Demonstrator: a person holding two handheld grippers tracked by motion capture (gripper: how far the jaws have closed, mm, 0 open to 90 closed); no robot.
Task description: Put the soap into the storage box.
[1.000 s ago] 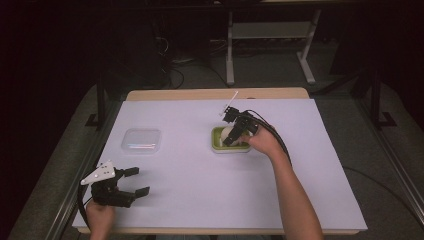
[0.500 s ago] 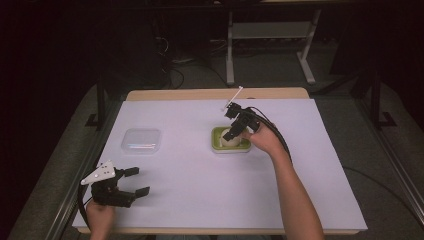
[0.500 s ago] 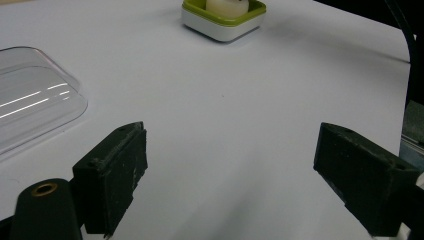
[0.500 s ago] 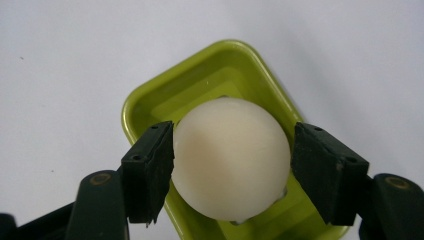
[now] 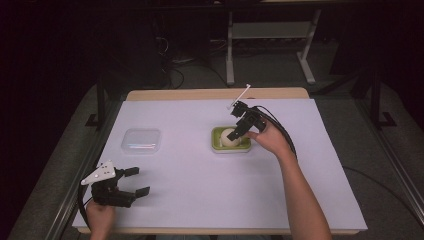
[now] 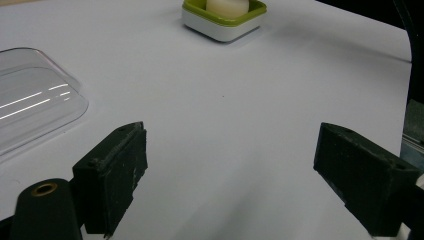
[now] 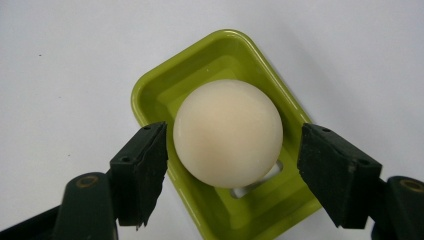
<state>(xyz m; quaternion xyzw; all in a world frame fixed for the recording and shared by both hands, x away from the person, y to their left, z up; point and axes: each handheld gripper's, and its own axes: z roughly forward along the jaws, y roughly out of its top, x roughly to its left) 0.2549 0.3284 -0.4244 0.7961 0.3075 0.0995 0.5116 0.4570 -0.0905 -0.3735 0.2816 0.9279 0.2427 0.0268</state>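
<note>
A cream ball [image 7: 227, 132] lies in a small green dish [image 7: 150, 85] on the white table cover. My right gripper [image 7: 232, 155] hangs over it, open, one jaw on each side of the ball; the left jaw is close to the ball and a gap shows at the right jaw. From above, the right gripper [image 5: 235, 131] tilts down onto the dish [image 5: 220, 146] just right of the table's middle. My left gripper [image 5: 136, 181] rests at the near left corner, open and holding nothing. Along its jaws, the left gripper [image 6: 230, 160] faces bare cover, with the dish [image 6: 223, 20] far ahead.
A clear plastic lid [image 5: 141, 140] lies flat at mid left, also seen as the lid [image 6: 30, 105] left of the left jaws. The white cover [image 5: 200, 190] spans the tabletop. The right gripper's cable [image 5: 280, 131] trails over the hand.
The right hand has shifted slightly back and right, with its gripper tilted more steeply over the ball. The left gripper has stayed put.
</note>
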